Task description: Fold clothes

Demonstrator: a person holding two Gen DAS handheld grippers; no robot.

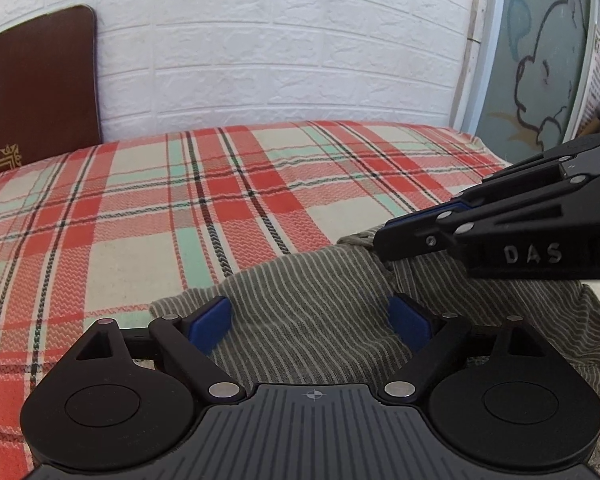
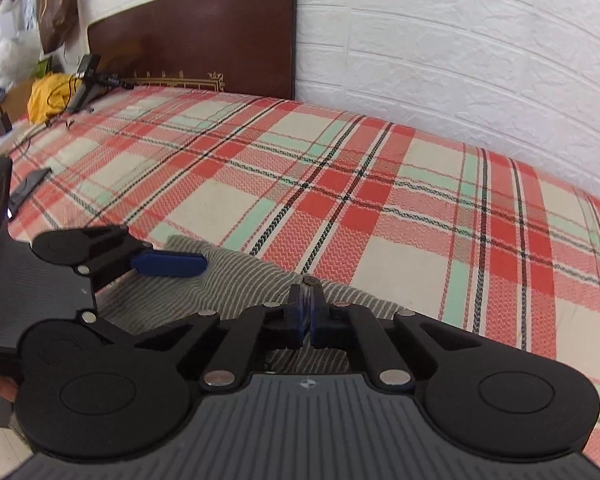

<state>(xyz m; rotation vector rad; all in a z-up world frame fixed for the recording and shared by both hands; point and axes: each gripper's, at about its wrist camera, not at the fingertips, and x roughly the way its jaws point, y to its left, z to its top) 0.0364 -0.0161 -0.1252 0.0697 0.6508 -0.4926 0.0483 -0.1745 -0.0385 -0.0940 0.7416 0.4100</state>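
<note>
step: grab phase, start of a fold. I have both grippers at the near edge of the striped garment, nothing folded over yet as far as I can see.
garment: grey-green with thin white stripes, rumpled, lying on the plaid bedspread at the near side of the bed; lower centre to lower right of the left wrist frame, lower left to centre of the right wrist frame.
left gripper: jaws spread wide, blue pads either side of a raised wrinkle of cloth, not pressing it. No grip here.
right gripper: jaws pressed together, pinching the garment's edge at a bunched corner; in the left wrist view its tip sits on a puckered bit of fabric at right of centre.
next move: my read is that the left jaws need to close on the fold between the pads, then both hands lift and carry the edge away toward the wall. The left bite should go deep enough to catch cloth and not the bedspread under it.
risk: thin knit, could slip from the right pinch when lifted.
containers: none in view. Upper left of the right wrist frame has a yellow cloth heap and a dark stand by the headboard; nothing holding clothes.
</note>
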